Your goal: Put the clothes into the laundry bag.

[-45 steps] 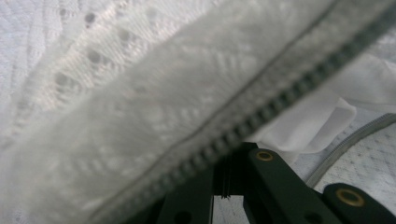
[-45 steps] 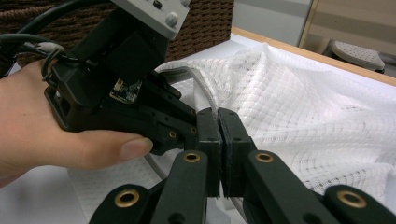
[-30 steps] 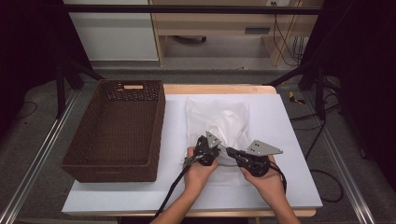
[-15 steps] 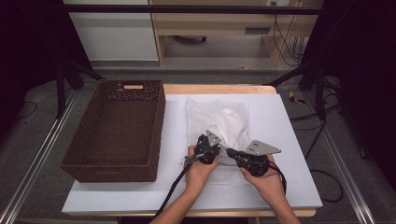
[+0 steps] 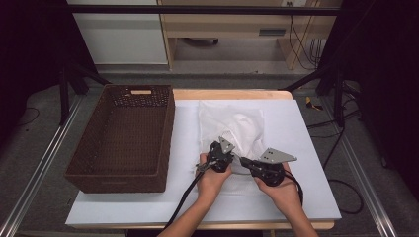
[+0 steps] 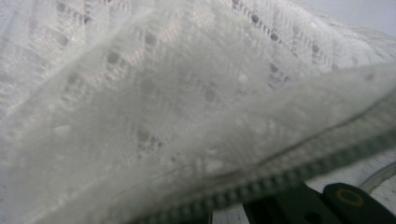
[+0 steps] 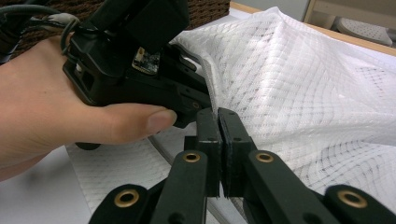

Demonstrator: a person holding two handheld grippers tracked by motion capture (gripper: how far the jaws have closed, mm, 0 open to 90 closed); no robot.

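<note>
Nearest me, my two hands sit close together at the near edge of the white mesh bag, and nothing has shifted over the last second: same hands, same spot, same bunching of the fabric. I read that as a settled hold rather than a move under way.

My right gripper has its jaws pressed together on a thin edge of the mesh, which rises in a narrow strip out of the pinch. Just beside it, nearly touching, my left gripper is clamped on the bag too; in the left gripper view the zipper runs right across in front of its jaws, with the knitted mesh folded over it.

So I judge both claws hold the opening end of the bag, at or near the zipper, and the next step is probably to draw it along or part the mouth.

Beyond the hands, the bag lies flat up the middle of the white table, something white bundled inside. To the left stands the brown woven basket, well clear of the bag.
</note>
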